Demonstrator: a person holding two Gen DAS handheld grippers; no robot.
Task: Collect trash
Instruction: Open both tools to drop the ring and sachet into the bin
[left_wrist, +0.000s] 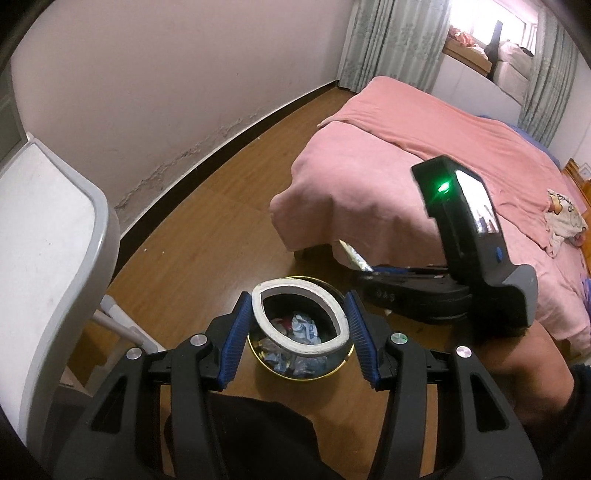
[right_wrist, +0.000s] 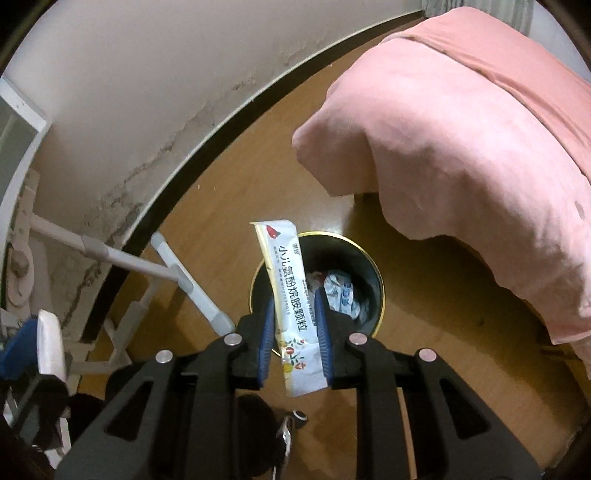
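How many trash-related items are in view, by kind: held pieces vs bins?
Held trash pieces: 2: squashed white tape ring in the left gripper; long white printed sachet between the fingers of the right gripper
Bins: 1: round black bin with gold rim, crumpled wrappers inside, uncounted
Total: 3

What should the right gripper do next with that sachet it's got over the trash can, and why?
Probably open the right gripper and let the sachet drop. It hangs between the pads, above the open mouth of the black trash can, which already holds crumpled wrappers. The left gripper holds a tape roll over the same can, so that can follow.
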